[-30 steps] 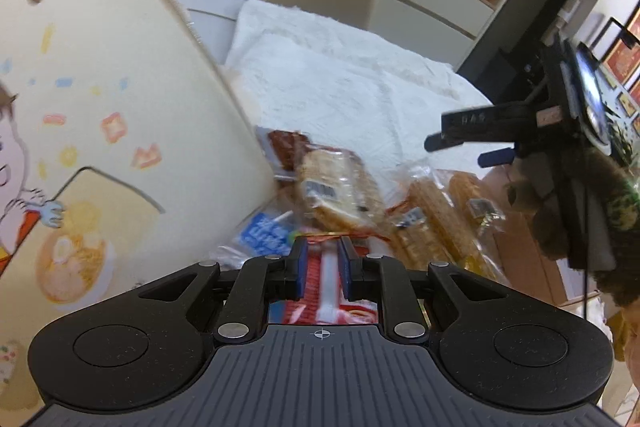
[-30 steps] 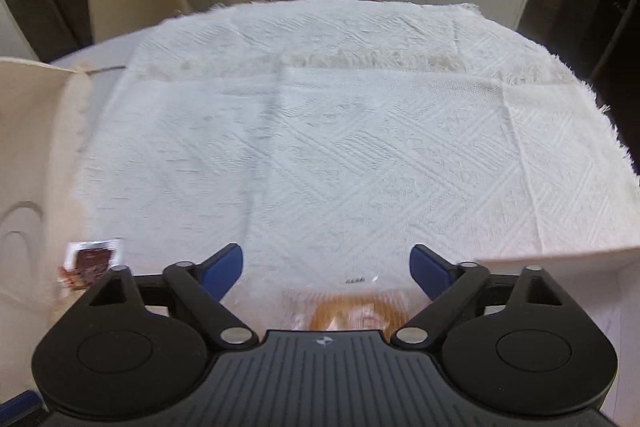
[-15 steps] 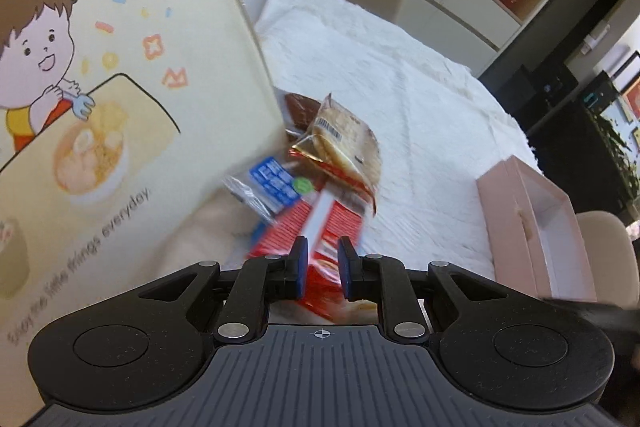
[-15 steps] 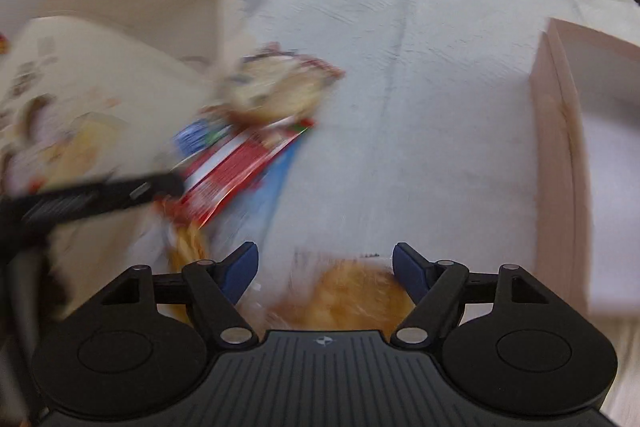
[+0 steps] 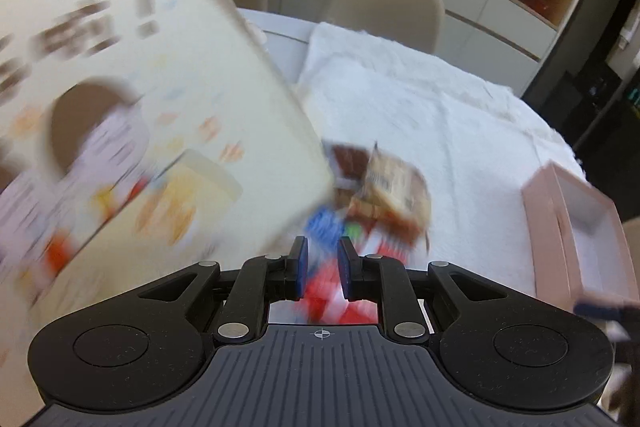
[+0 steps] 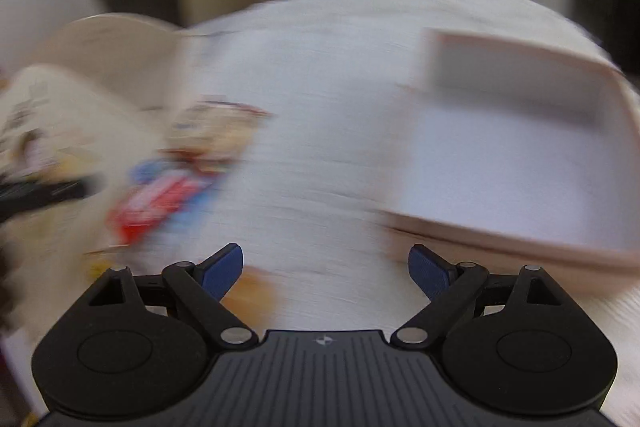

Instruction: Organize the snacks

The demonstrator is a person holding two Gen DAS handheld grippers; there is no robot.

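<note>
1. Packets lay in a loose heap on the white cloth (image 5: 420, 115) over the counter, just beside the printed tote bag (image 5: 132, 99), and your left claw (image 5: 322, 273) had its jaws nearly pressed together on the red snack packet (image 5: 320, 291) at the near edge of that heap.
2. Behind the red one you had a blue packet (image 5: 322, 227) and a brown-and-tan packet (image 5: 394, 191) leaning against the bag; motion blur hid their print.
3. Your right claw (image 6: 326, 273) had just been opening; it stood spread wide with nothing between its jaws, and only an orange snack in clear wrap (image 6: 256, 291) showed beside its left finger.
4. The pink box (image 6: 516, 155) sat open on the cloth to the right, well apart from the heap, and it looked like the likely place for the snacks.
5. You should have treated these packets as light, thin and crinkly, with slick film that slides under the pads.
6. The contents were probably brittle, so a hard squeeze across the middle risked crushing them.
7. A hold on a sealed end or flat margin, as your left claw appeared to have, seemed the safer grip.
8. A held packet would droop and swing, so slow carrying suited it.
</note>
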